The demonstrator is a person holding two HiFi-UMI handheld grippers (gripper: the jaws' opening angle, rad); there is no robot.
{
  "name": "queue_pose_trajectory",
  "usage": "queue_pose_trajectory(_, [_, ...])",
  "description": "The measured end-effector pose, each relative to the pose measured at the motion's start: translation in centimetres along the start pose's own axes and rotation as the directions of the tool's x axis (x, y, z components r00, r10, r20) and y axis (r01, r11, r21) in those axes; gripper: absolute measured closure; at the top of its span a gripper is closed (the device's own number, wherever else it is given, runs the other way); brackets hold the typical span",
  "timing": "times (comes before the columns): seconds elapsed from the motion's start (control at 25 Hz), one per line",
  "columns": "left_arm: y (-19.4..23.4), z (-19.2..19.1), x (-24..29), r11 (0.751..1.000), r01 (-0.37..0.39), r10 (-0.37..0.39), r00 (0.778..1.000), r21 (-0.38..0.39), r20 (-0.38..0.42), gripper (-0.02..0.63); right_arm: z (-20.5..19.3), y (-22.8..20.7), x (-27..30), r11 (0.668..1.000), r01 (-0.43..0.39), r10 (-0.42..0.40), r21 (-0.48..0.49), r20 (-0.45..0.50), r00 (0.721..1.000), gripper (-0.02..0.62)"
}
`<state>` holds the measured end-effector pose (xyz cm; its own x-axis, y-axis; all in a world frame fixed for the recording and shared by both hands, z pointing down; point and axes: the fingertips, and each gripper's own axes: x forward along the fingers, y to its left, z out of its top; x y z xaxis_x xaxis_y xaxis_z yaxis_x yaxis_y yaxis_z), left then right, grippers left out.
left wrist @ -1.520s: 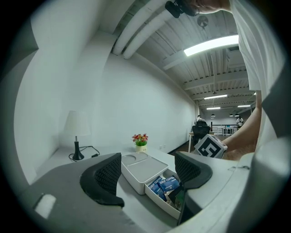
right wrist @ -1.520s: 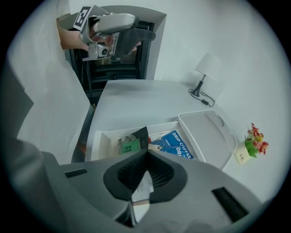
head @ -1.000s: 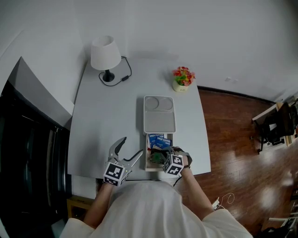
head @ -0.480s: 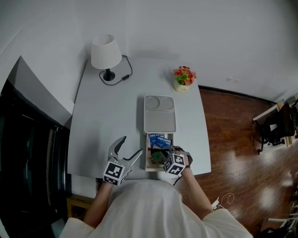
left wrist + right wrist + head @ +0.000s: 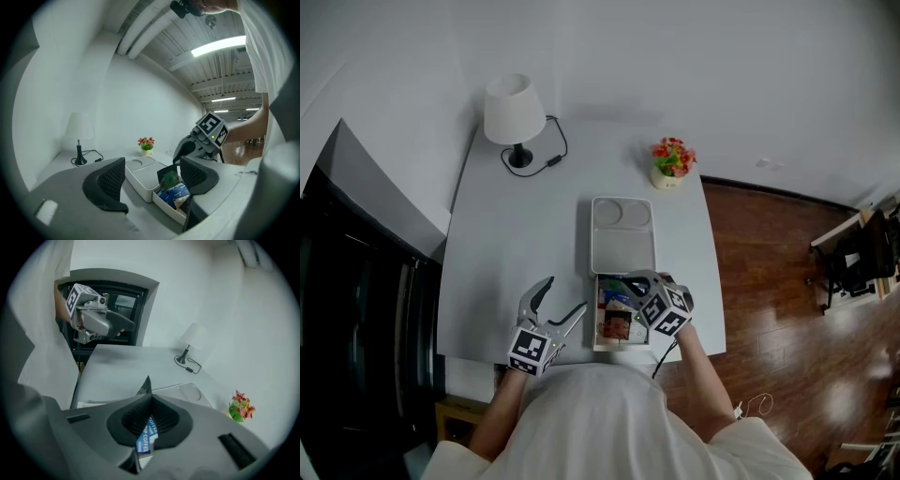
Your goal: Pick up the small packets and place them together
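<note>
A small open box [image 5: 596, 326] of packets stands at the table's near edge, with a red-brown packet [image 5: 617, 326] lying in it. My right gripper [image 5: 630, 281] hangs above the box's far end, shut on a blue drip-coffee packet [image 5: 146, 439]. A dark packet's corner [image 5: 145, 385] pokes up past the jaws. In the left gripper view a dark green packet [image 5: 168, 177] hangs under the right gripper [image 5: 183, 151], over the box [image 5: 171, 213]. My left gripper [image 5: 565, 298] rests to the box's left, open and holding nothing [image 5: 154, 180].
A white lidded tray [image 5: 622, 234] lies just beyond the box. A white lamp [image 5: 514, 108] with its cord stands at the far left, a small flower pot [image 5: 671, 159] at the far right. The table's near edge runs just in front of both grippers.
My right gripper has risen out of the box and shifted toward its far end, carrying the packets. The left gripper has stayed where it was.
</note>
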<state>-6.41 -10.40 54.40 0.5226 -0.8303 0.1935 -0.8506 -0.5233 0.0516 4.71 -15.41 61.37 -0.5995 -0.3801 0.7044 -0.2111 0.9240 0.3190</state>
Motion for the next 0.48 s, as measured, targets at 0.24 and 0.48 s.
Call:
queue_pose_trajectory(0.24, [0.9,0.3,-0.1,1.000,-0.029,0.029,1.000,-0.007,-0.001,0.250,0.1,-4.4,4.3,0.994,-0.079,0.079,0.072,-0.002,0.997,0.591])
queue_pose_trajectory(0.48, [2.0,0.2,-0.5,0.998,-0.062,0.062,0.998,-0.011,-0.006,0.250,-3.7,-7.1,9.6,0.991,-0.121,0.129,0.054,-0.161,0.978,0.591])
